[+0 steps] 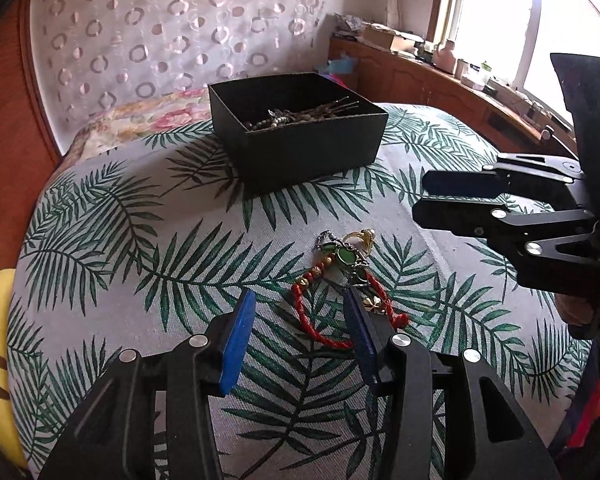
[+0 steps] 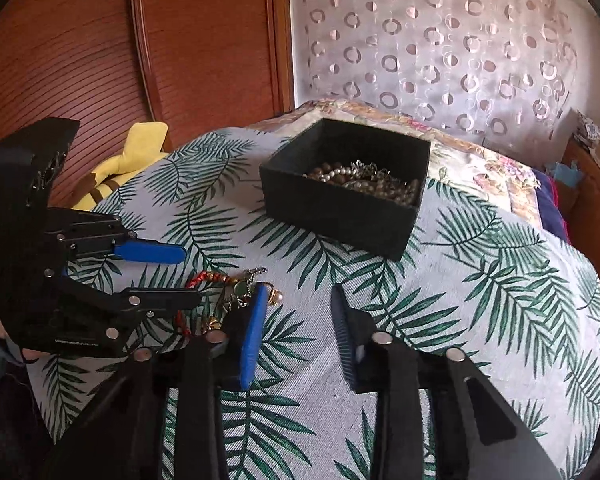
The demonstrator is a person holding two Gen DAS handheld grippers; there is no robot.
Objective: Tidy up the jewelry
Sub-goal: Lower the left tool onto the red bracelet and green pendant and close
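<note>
A small pile of jewelry lies on the leaf-print cloth: a red cord bracelet (image 1: 312,322) with gold beads, a green-stone chain (image 1: 346,254) and a gold ring (image 1: 364,235). My left gripper (image 1: 300,300) is open and empty, low over the cloth, its fingers on either side of the red bracelet. My right gripper (image 2: 300,294) is open and empty, just right of the pile (image 2: 236,288). It shows in the left wrist view (image 1: 422,192), and the left gripper shows in the right wrist view (image 2: 188,276). A black box (image 1: 296,128) behind holds beads, pearls and chains (image 2: 364,180).
The cloth covers a bed with a floral quilt (image 2: 480,160) at its head. A yellow plush toy (image 2: 128,164) lies at the left edge beside a wooden wardrobe (image 2: 100,40). A wooden sideboard (image 1: 440,76) with clutter stands under the window at the right.
</note>
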